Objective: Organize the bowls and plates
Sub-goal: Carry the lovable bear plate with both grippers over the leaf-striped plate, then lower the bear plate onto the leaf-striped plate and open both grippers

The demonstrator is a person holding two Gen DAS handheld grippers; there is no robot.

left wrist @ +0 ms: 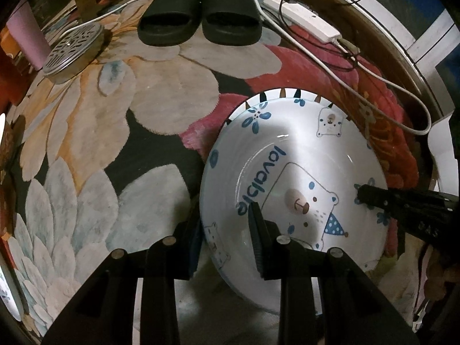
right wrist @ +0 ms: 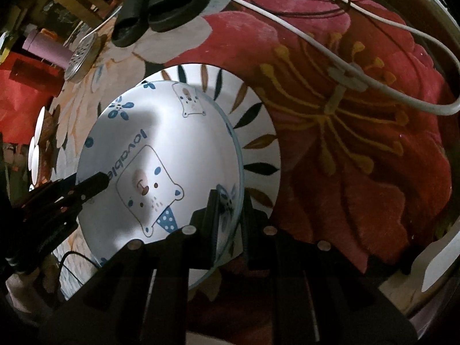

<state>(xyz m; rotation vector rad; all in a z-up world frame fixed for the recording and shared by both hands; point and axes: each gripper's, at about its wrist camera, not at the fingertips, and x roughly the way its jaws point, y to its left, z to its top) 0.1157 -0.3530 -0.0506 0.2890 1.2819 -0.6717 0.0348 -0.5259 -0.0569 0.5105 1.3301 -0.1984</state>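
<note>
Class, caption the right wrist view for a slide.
Both grippers hold a bear plate over a leaf-rimmed plate.

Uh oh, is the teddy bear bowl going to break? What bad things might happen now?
Maybe. Both grippers, left and right, pinch only the thin rim of the bowl, on opposite sides, so if one lets go or pulls unevenly it might tip or slip. The leaf plate sits right beneath, so a drop could knock the two together and chip them. The white cable lies close by and could snag a gripper.
</note>
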